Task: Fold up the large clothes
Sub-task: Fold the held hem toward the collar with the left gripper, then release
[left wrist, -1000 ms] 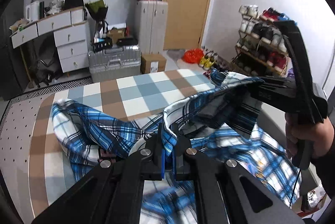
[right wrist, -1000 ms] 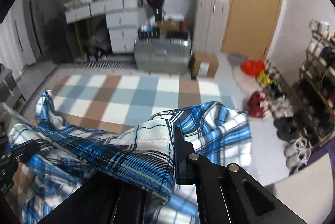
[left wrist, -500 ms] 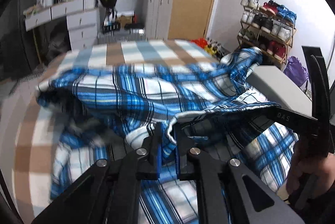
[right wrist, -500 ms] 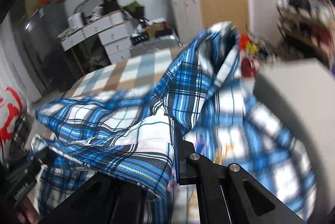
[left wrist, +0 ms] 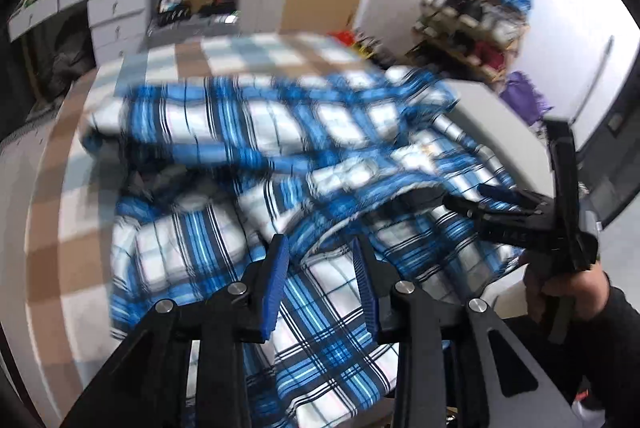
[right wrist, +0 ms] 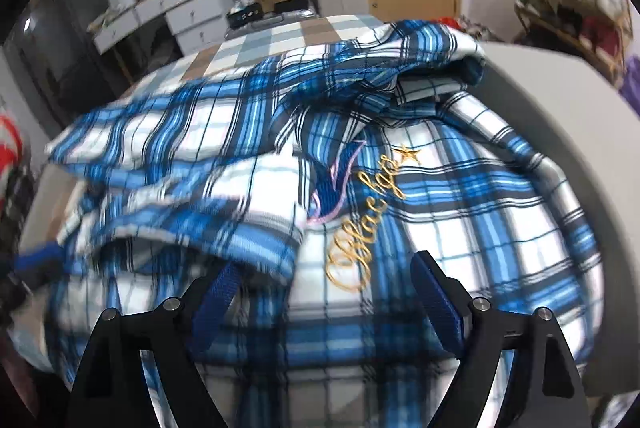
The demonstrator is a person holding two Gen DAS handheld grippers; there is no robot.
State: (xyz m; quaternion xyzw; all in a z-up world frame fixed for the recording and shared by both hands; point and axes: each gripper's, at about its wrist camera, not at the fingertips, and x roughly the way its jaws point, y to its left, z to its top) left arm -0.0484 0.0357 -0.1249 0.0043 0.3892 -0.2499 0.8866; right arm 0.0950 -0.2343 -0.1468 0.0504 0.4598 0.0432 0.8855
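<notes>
Both grippers [left wrist: 320, 248] [right wrist: 324, 272] just opened – plaid shirt [right wrist: 460, 195] released

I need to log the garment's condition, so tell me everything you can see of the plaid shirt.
The plaid shirt is woven cloth checked in blue, white and black, with gold script embroidery and a star on it. It lies rumpled in loose overlapping folds on the checked surface, one edge reaching onto a grey top beside it. Both grippers' jaws have just been opening; a raised fold sits between the left gripper jaws, unpinched.
</notes>
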